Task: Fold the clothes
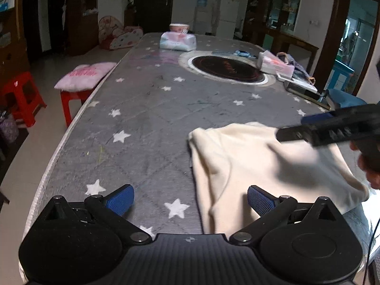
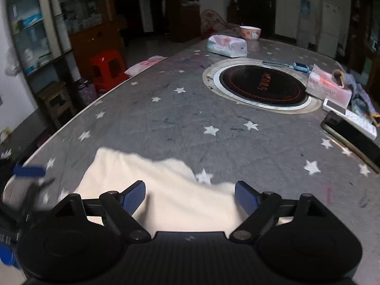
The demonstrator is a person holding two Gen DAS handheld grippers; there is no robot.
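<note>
Both tools stand wide and empty: the left gripper beside, the right gripper above, a cream garment lying partly folded on the star-patterned table; further folds apparently remain. Only the right view shows the phone beyond.

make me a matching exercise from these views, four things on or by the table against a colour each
Things:
1. folded garment
2. plastic stool
3. bowl
4. induction cooktop

Colours:
a. red
b. black
c. cream
d. pink and white

Pairs: 1-c, 2-a, 3-d, 4-b
</note>
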